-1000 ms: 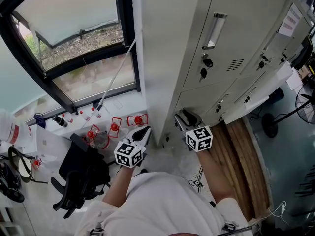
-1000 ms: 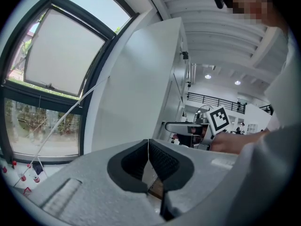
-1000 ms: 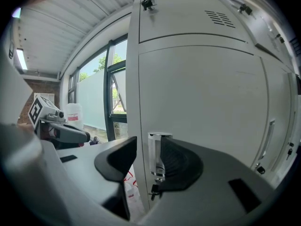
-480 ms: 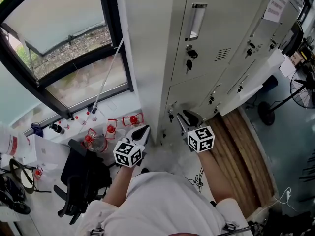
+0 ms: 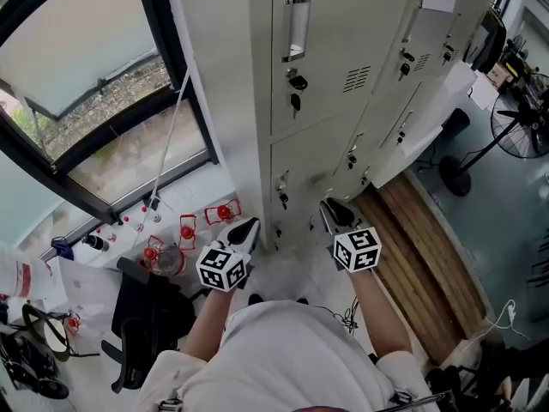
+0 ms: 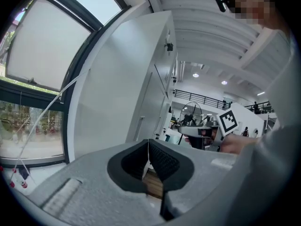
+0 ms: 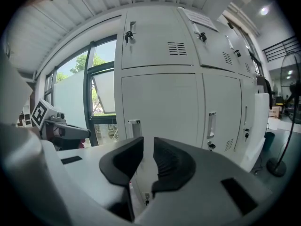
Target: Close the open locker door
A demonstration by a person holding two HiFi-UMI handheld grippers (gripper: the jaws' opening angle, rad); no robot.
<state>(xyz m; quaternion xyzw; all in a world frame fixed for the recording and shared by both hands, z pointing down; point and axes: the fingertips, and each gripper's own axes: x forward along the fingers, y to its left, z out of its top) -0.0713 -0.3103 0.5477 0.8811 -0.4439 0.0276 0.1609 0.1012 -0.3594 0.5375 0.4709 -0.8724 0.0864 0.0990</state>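
To your left a large window (image 5: 86, 58) in a heavy black frame (image 5: 168, 50) lets in soft daylight, with gravel and greenery outside; beside it a bank of pale grey lockers (image 5: 334, 50) runs off to your right; the floor (image 5: 292, 273) under you is pale, with a strip of wooden boards (image 5: 420, 247) along the locker fronts; a black office chair (image 5: 146, 312) stands low at your left and a black standing fan (image 5: 525, 120) at far right; overhead, a white ribbed ceiling (image 6: 207, 27) carries small round lamps (image 6: 195, 74), lit
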